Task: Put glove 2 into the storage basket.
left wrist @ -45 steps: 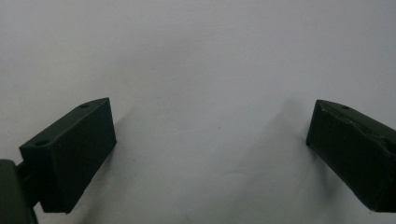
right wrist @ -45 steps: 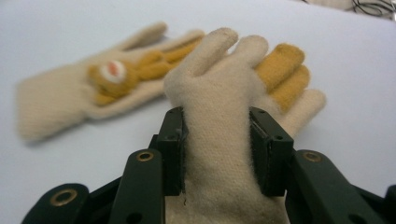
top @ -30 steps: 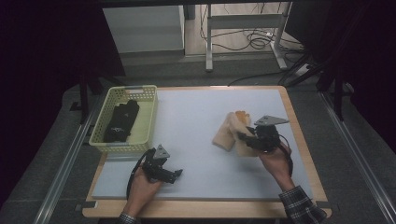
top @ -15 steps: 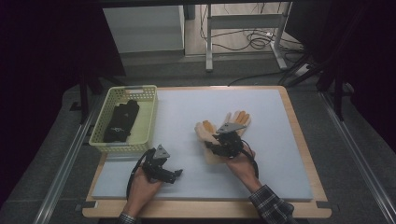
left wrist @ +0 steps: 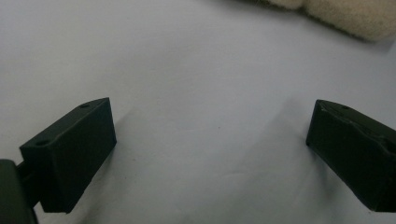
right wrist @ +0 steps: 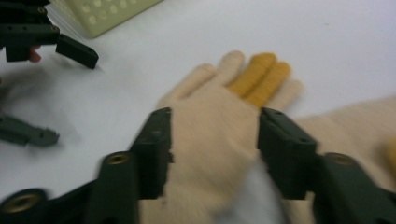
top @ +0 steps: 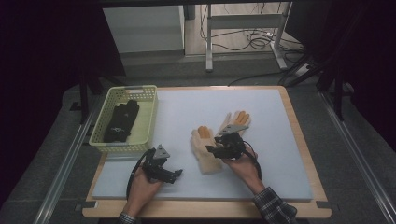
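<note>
Open mat (top: 261, 105): bare behind and right of the gloves (top: 208, 149).
Left edge: basket (top: 148, 114) blocks passage.
Centre: gloves lie flat, low obstacle.

Table mat (top: 280, 154) bears gloves (top: 208, 149) and basket (top: 145, 91).

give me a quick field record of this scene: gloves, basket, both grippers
gloves: two cream gloves with orange fingertips, flat mid-table, side by side
basket: pale green basket at table's left, dark item inside
right gripper: right gripper over the left-hand glove, jaws just opening, astride its palm
left gripper: left gripper open above bare mat, nothing between jaws
</note>
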A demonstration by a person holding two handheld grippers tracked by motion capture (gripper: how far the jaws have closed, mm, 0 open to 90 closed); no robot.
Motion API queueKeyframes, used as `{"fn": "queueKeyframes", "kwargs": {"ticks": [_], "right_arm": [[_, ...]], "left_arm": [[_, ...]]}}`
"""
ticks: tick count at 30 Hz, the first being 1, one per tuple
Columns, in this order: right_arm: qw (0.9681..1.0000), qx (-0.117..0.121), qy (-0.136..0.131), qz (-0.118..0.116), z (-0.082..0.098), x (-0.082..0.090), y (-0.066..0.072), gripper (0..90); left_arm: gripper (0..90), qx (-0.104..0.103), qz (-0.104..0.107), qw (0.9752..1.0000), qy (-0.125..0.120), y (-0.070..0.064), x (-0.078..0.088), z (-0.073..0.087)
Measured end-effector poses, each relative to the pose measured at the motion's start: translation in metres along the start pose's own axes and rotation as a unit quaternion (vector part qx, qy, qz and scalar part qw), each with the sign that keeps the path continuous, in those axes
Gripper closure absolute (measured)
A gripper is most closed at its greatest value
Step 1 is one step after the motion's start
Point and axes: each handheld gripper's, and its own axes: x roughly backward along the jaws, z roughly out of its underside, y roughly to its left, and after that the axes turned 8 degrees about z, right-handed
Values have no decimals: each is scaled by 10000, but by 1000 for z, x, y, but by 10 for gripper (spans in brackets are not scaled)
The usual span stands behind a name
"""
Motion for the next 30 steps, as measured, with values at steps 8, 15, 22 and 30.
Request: {"fn": "queueKeyframes", "kwargs": {"ticks": [8,15,22,30], "right_arm": [[9992,163,345,144,37,14,-11,770],[9989,212,385,-178,48,8,3,771],[9989,303,261,-248,41,4,14,731],[9995,-159,114,250,39,17,-23,658]], "left_arm": [[15,12,4,10000,-2,0,0,0],[15,10,4,10000,0,0,0,0],[15,12,3,10000,-3,0,0,0],[15,11,3,10000,-1,0,0,0]]}}
